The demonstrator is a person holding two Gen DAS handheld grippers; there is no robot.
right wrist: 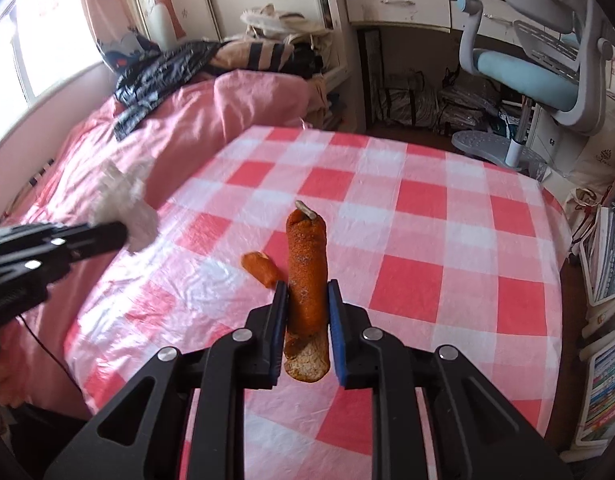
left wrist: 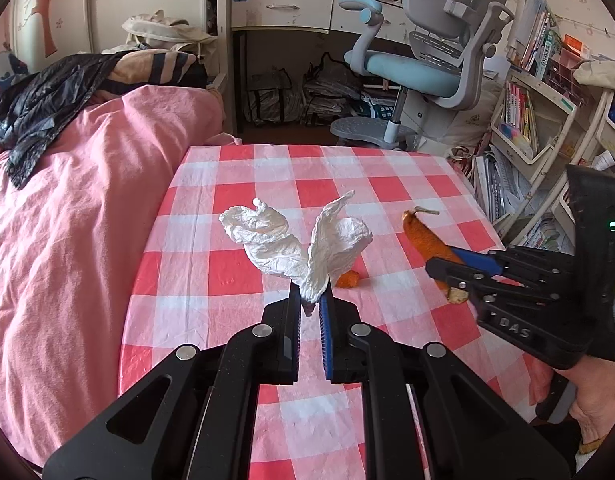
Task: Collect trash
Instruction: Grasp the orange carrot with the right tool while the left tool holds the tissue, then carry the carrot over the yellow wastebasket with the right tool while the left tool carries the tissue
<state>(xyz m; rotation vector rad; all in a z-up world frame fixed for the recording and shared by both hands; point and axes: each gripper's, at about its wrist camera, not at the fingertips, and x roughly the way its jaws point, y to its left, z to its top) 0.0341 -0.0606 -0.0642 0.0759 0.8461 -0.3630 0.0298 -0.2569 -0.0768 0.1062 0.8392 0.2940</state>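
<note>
Now left gripper (left wrist: 310, 294) pinching crumpled tissue (left wrist: 303, 240), right gripper (right wrist: 307, 300) clamping what looks like orange peel (right wrist: 306, 276), checked tablecloth (left wrist: 407, 184) below.

Orange peel (right wrist: 307, 276) in right hand-held gripper (right wrist: 307, 300)

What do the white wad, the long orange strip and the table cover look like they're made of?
White wad: thin tissue paper, matte, finely crinkled. Orange strip: probably dried fruit peel, pebbled outside, pale pith inside, stem stub on top. Table cover: likely thin plastic sheet, slightly glossy, creased.
</note>
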